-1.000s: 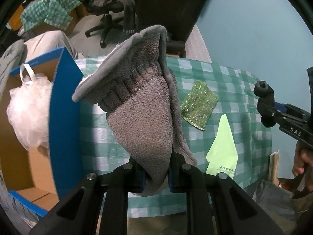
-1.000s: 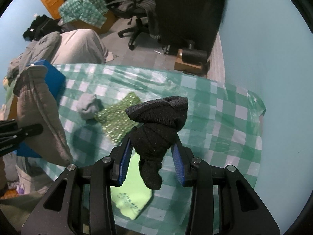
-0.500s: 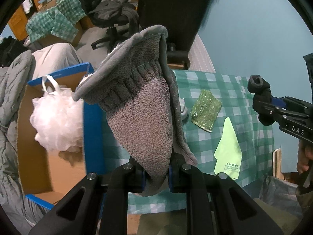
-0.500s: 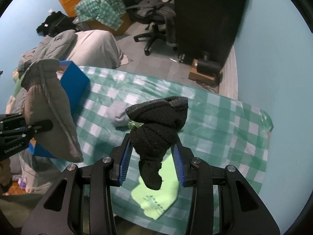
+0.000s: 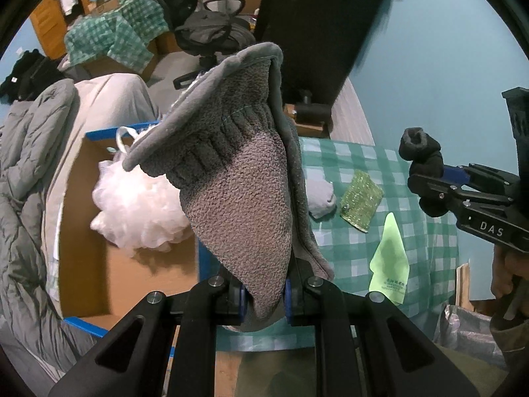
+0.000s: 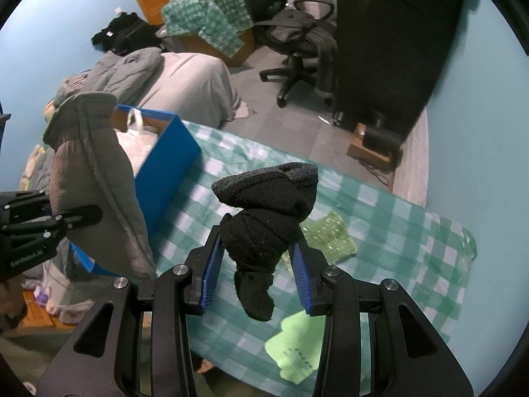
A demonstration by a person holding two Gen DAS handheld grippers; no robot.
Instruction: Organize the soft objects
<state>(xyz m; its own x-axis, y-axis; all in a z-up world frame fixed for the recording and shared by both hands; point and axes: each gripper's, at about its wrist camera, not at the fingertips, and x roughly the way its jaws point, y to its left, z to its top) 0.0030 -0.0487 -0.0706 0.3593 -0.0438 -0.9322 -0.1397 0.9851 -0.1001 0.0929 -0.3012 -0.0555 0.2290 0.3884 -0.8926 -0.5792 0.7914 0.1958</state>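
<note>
Grey fleece mitt [image 5: 241, 205] clamped in left claw [image 5: 264, 294], black sock bundle [image 6: 264, 215] gripped by right claw [image 6: 256, 278] marked "DAS", left marked "GenRobot.AI".

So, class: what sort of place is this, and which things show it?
Probably a cluttered bedroom or home workroom: an office chair draped with clothes, bedding heaped beside the table, and a cardboard box.

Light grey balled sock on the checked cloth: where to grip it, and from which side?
Judgement: take the grey sock across its rounded middle, coming from above with one of the fingers on each side. It lies as a soft lump on the tablecloth, apart from the sparkly green cloth, so nothing blocks a top approach.
</note>
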